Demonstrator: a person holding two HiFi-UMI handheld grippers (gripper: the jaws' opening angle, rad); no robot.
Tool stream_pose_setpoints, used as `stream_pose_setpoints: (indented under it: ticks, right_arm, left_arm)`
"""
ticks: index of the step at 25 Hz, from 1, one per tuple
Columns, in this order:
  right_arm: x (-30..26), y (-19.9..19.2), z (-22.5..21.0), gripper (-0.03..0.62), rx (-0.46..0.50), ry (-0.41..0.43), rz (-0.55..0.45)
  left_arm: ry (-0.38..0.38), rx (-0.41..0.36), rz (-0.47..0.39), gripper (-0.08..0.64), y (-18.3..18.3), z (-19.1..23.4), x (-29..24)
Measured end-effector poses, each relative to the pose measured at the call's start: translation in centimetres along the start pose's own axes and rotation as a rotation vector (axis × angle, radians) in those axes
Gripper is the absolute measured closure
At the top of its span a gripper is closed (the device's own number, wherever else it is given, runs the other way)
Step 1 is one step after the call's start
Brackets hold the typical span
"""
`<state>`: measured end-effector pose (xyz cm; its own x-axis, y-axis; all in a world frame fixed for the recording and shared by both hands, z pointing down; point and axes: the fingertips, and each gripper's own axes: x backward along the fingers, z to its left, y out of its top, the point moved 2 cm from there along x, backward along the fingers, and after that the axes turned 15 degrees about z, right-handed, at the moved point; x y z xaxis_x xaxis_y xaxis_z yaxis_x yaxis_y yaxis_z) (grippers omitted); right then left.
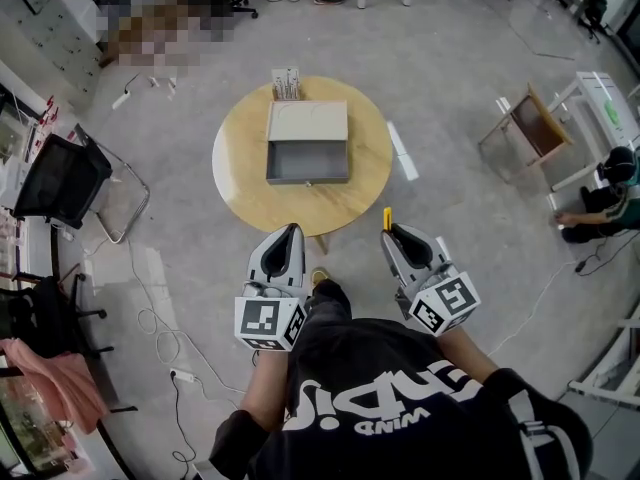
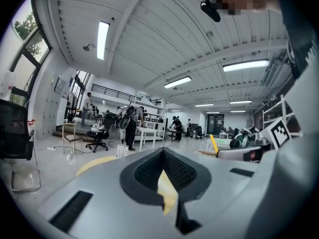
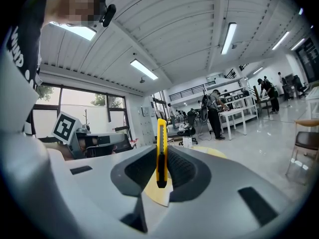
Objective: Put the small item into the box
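A grey metal box (image 1: 307, 160) lies open on the round wooden table (image 1: 240, 183), its beige lid (image 1: 307, 121) folded back on the far side. My right gripper (image 1: 390, 233) hovers just short of the table's near edge, shut on a yellow utility knife (image 1: 387, 217). In the right gripper view the knife (image 3: 161, 148) stands upright between the dark pads (image 3: 182, 171). My left gripper (image 1: 291, 230) hangs level with it to the left, shut with nothing in it. Its view shows only a thin sliver of table through the jaws of the left gripper (image 2: 164, 176).
A small white holder (image 1: 286, 84) stands at the table's far edge behind the box. A black chair (image 1: 60, 178) is at the left, a wooden chair (image 1: 535, 128) and a crouching person (image 1: 600, 203) at the right. Cables (image 1: 150, 318) trail over the floor near my feet.
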<state>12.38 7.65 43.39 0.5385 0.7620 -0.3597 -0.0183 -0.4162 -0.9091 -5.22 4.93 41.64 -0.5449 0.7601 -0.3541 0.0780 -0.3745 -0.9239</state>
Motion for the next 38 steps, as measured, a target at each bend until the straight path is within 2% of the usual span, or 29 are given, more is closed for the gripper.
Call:
stream_pose_setpoints:
  ticks: [8,17,29,38]
  right_arm:
    - [-6.7,3.8,-1.7,0.535,0.0,-0.013,0.001]
    - [-13.1,7.0,-2.4,0.535,0.005,-0.029,-0.018]
    - [-15.9,9.5,-4.0,0.535,0.02,-0.029,-0.017]
    - [-18.7,10.7,-6.2,0.535,0.092,0.015,0.016]
  left_arm:
    - [-0.048,-0.01,0.003,0.551,3.5,5.0,-4.8]
    - [-0.095,-0.021,0.005,0.551,5.7,9.9,-8.6]
    - [-0.128,-0.008,0.007,0.551,7.4,11.5,-11.6]
    - [-0.114,0.003,0.0,0.551,7.9,11.5,-13.3]
